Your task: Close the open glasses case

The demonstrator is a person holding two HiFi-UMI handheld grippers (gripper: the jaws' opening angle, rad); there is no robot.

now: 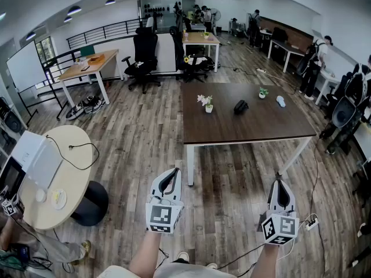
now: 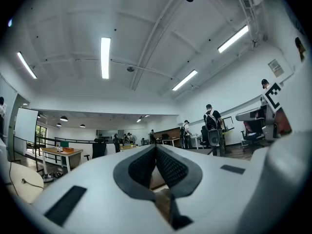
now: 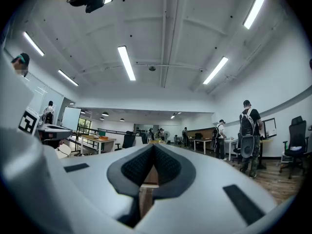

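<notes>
Glasses case (image 1: 240, 106): small, dark, near the middle of the brown counter (image 1: 232, 129), between a potted flower (image 1: 207, 103) and a small green plant (image 1: 263, 92). Too distant to read the lid. Probably a light, rigid, hinged shell that may slide when pushed: press the lid's free edge, steady the base. Left tool (image 1: 174, 173) and right tool (image 1: 280, 185) are both pinched together, empty, well short of the counter.

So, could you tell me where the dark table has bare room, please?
The dark table is bare between its near edge and the row of things, and at its far left corner behind the flower pot. That row is crowded: flower pot, black case, small plant, white object.
</notes>
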